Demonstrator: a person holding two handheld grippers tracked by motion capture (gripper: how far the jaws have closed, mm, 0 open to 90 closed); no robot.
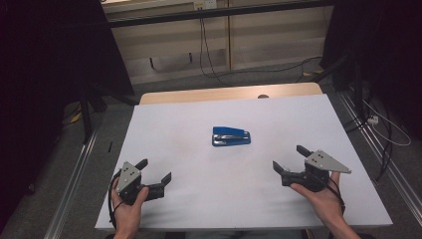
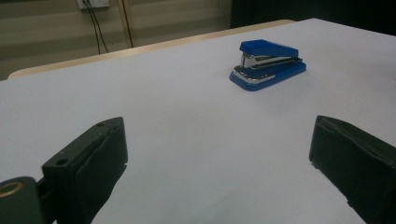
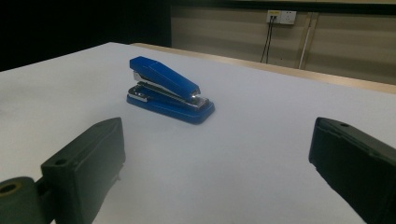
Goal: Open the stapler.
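Observation:
A blue stapler [image 1: 231, 136] lies flat near the middle of the white table [image 1: 199, 199], its length running left to right. My left gripper [image 1: 154, 171] rests at the near left, held by a hand, jaws wide apart and empty. In the left gripper view the stapler [image 2: 267, 64] sits ahead and to the right of the open gripper [image 2: 217, 142]. My right gripper [image 1: 291, 158] is at the near right, also open and empty. From the right gripper view the stapler [image 3: 168, 90] lies ahead, left of centre, beyond the gripper [image 3: 217, 140].
A wooden strip [image 1: 229, 93] runs along the table's far edge. Cables [image 1: 209, 55] hang by the back wall, and more cables [image 1: 383, 129] lie on the floor at the right. Dark stands flank the table on both sides.

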